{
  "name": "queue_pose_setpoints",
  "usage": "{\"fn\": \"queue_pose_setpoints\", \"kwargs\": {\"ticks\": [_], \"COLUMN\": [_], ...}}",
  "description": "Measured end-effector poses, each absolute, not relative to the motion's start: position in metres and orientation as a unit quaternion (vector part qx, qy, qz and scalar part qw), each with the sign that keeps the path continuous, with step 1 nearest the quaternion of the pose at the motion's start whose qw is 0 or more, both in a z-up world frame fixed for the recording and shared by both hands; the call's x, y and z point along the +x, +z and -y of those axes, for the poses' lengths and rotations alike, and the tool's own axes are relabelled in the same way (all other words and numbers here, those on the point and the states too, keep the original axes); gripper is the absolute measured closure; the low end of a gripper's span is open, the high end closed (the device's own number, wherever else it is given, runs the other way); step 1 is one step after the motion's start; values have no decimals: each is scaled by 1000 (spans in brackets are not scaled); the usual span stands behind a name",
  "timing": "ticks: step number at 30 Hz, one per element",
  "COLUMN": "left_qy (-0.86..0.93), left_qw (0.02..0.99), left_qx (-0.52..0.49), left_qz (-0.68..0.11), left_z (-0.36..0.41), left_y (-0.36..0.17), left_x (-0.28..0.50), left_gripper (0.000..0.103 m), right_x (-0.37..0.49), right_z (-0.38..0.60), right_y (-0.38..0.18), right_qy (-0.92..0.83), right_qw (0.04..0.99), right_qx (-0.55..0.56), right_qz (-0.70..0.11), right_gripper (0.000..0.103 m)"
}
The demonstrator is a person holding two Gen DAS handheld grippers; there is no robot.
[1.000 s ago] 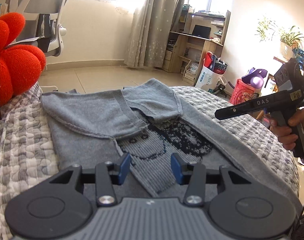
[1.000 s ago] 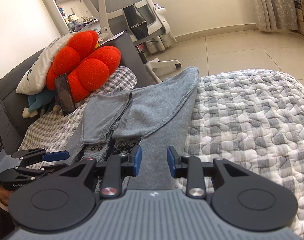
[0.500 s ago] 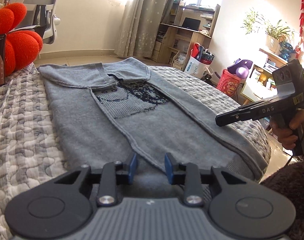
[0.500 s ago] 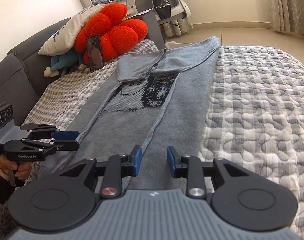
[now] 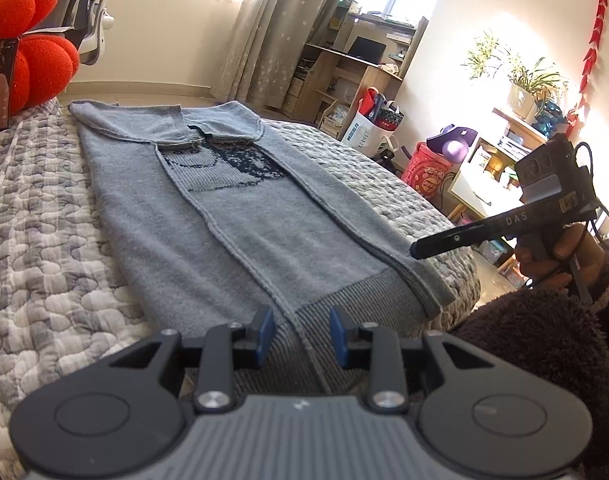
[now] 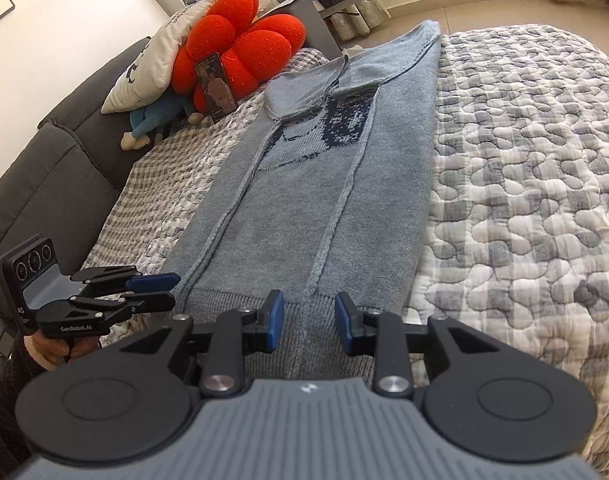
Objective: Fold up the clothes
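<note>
The grey sweater [image 5: 240,216] lay flat on the quilted bed cover [image 6: 524,184]. Both its sides were folded in, so it made one long strip. A dark knitted picture showed in the middle, near the top. The ribbed bottom edge was closest to the grippers. The left gripper [image 5: 300,336] and the right gripper [image 6: 309,322] hung just over that edge. Each had its blue fingers a little apart, with nothing pinched between them.
</note>
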State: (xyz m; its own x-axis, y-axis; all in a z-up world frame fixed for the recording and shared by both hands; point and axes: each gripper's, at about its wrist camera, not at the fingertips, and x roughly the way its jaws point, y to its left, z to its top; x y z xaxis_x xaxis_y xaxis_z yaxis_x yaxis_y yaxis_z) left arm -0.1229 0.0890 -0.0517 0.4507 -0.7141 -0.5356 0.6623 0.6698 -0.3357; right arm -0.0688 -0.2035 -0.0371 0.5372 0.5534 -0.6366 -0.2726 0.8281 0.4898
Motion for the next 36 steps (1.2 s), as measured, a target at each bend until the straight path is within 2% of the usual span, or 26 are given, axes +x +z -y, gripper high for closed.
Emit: {"fn": "queue_pose_setpoints", "kwargs": {"ticks": [7,21,25,26,27,28,30,36], "left_qy": [-417,-396,-374,-370,-366,-363,-358,-367], "left_qw": [842,801,810,813,815,817,822,838], "left_qx": [-52,-134,-144,-151,-155,-157,-155,-157], "left_qz": [-337,-428,-428,-424,-421,-419,-414,-371], "left_z": [-67,34,50,51,52,53,55,45], "left_y": [-43,-55,-65,-66,-67,-67,-68,-55], "left_x": [-112,-1,9,9,10,11,9,-5], "left_gripper": [72,72,73,73,77,87,99,101], "right_x": [-66,-81,-81,-81,-81,-81,-81,-82], "right_z": [181,167,167,168,168,168,169,170], "right_y": [-43,-44,-47,-48,-48,-48,-46,-36], "right_qy": [227,242,242,240,240,239,243,262], "right_qw": [861,855,855,855,856,856,855,853], "right_qx": [116,36,22,18,16,14,12,14], "right_qz": [-441,-457,-459,-459,-458,-458,-458,-452], "right_gripper": [71,71,79,87,93,95,98,98]}}
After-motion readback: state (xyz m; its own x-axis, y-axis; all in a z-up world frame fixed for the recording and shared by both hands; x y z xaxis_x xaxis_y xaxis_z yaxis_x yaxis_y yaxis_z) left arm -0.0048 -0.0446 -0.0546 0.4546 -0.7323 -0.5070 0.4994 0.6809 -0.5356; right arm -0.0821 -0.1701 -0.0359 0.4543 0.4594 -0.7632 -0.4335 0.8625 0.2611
